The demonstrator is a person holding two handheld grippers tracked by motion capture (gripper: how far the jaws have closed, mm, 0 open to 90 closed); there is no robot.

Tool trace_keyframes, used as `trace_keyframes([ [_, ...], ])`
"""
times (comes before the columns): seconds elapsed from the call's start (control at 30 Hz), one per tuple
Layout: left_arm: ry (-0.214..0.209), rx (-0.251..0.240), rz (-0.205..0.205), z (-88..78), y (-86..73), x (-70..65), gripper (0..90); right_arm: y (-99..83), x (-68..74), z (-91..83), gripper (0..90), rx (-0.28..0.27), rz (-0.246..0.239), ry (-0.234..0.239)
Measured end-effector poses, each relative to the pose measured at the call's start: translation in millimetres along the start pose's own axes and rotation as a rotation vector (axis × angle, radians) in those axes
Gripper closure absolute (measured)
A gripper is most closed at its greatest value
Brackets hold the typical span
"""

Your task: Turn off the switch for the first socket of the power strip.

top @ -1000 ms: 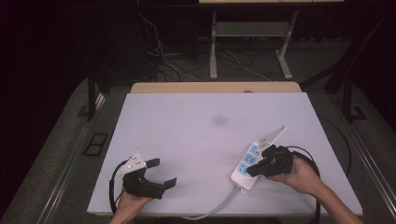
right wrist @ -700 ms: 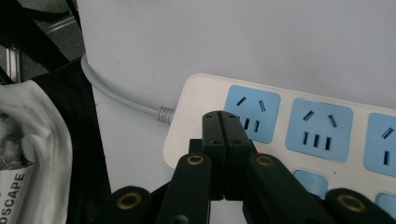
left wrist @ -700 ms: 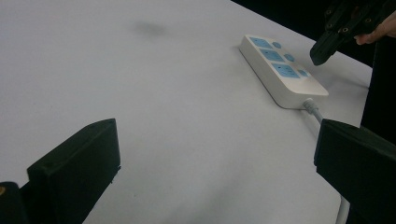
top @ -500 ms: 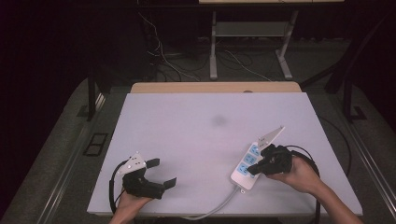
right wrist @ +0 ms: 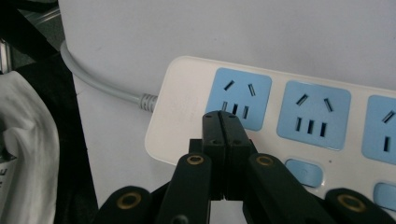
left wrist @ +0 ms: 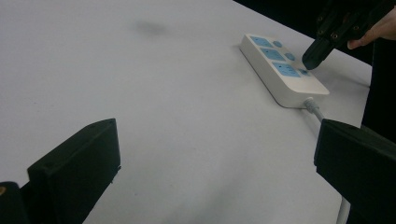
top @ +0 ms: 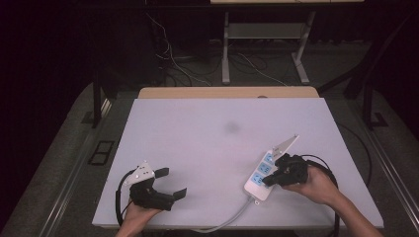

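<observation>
**Right jaws pressed together on the power strip**

Since a second ago the right gripper has edged slightly down the power strip toward its cable end, while the left gripper has stayed where it was. The strip itself has not shifted on the table.

Nearest the person, the left hand comes in over the table's near edge and holds its gripper low, close to the surface, pointed toward the right across the board. Its jaws stand wide apart with nothing between them; in the left gripper view they frame bare white tabletop.

The right hand reaches in from the near right corner, wrist angled leftward, the gripper tilted down onto the strip. Its jaws are closed flat against each other, holding nothing, and their joined tip rests on the strip's white face at the lower edge of the blue socket closest to the cable, beside a small blue switch.

The power strip lies at the right of the table, slanting away from the person, its grey cable running off the near edge.

From above, the right gripper covers part of the strip's right side. Whether the tip presses the strip or merely touches it cannot be told. Beyond the table, the floor and a stand sit in darkness.
</observation>
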State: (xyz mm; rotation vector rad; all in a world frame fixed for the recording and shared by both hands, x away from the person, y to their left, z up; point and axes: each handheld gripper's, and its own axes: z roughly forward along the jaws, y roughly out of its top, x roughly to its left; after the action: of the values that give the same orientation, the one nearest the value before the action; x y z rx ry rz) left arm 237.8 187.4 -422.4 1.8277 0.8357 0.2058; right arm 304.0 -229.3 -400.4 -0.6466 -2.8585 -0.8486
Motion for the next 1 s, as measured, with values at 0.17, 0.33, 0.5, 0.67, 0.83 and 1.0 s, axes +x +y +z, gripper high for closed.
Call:
trace_keyframes([
  [0.17, 0.002, 0.001, 0.001, -0.3, -0.1, 0.3, 0.0, -4.4, -2.8, 3.1, 89.8, 0.0, 0.015, 0.001],
  [0.33, 0.0, 0.001, 0.0, 0.2, -0.1, -0.3, 0.0, -6.7, -4.4, 2.8, 90.0, -0.013, 0.009, 0.001],
  [0.5, 0.0, 0.004, 0.003, 0.0, -0.1, -0.5, 0.0, -9.8, -6.7, 2.8, 90.0, -0.034, 0.015, 0.017],
  [0.67, 0.0, 0.003, 0.0, 0.1, 0.0, -0.5, 0.0, -10.1, -7.7, 3.1, 90.0, -0.036, 0.03, 0.026],
  [0.83, -0.001, 0.005, 0.004, -0.1, 0.4, -1.4, 0.0, -11.1, -9.9, 4.7, 90.0, -0.043, 0.041, 0.039],
  [1.0, -0.001, 0.008, 0.003, 0.0, 0.3, -1.0, 0.0, -11.0, -6.7, 4.5, 90.0, -0.04, 0.023, 0.018],
])
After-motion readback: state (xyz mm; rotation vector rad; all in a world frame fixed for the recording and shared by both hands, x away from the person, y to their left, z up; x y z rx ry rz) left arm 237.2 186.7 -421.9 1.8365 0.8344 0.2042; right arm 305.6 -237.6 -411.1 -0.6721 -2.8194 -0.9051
